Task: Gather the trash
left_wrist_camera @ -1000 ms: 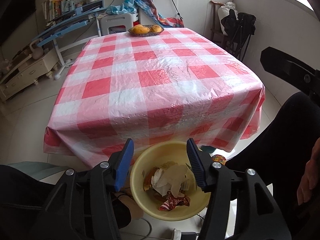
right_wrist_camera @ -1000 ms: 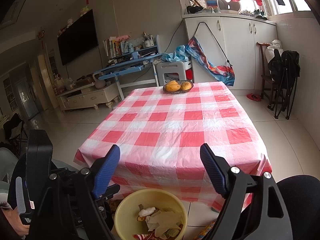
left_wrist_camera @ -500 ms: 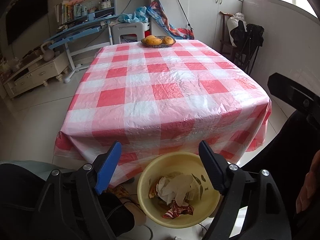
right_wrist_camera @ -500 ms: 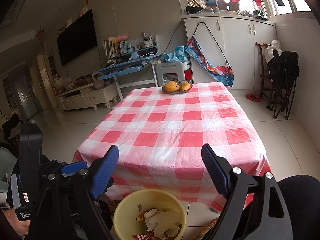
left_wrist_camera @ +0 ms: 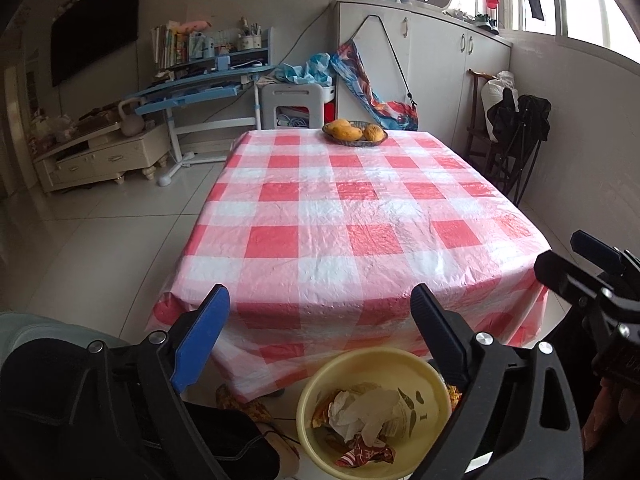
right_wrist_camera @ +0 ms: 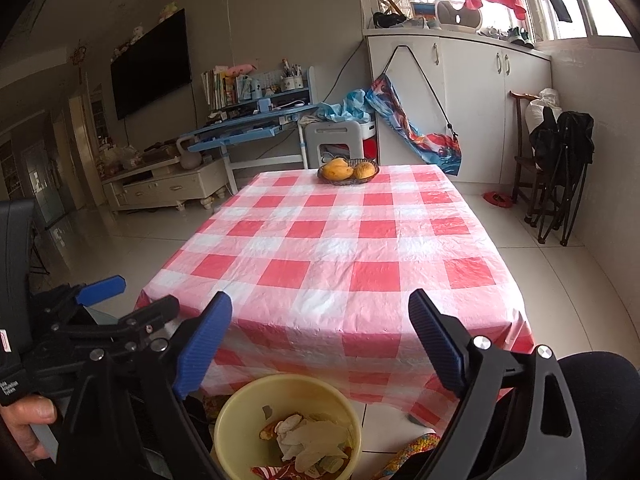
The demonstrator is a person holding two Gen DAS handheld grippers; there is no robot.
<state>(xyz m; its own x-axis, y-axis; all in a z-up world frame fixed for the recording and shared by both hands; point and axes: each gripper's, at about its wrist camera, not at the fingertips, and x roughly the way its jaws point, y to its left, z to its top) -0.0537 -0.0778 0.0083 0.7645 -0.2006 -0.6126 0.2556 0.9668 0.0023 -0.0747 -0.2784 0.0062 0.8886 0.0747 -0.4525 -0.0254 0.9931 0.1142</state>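
A yellow bin stands on the floor below the table's near edge, holding crumpled white paper and a red wrapper. It also shows in the right wrist view. My left gripper is open and empty above the bin. My right gripper is open and empty too, above and behind the bin. The right gripper shows at the right edge of the left wrist view; the left one shows at the left of the right wrist view.
A table with a red-and-white checked cloth fills the middle. A basket of mangoes sits at its far end. A blue desk, a white stool and a folded chair stand around it.
Both grippers have lifted and tilted up, so the bin has dropped lower in both views. The left jaws have spread wider. The right jaws stayed wide.
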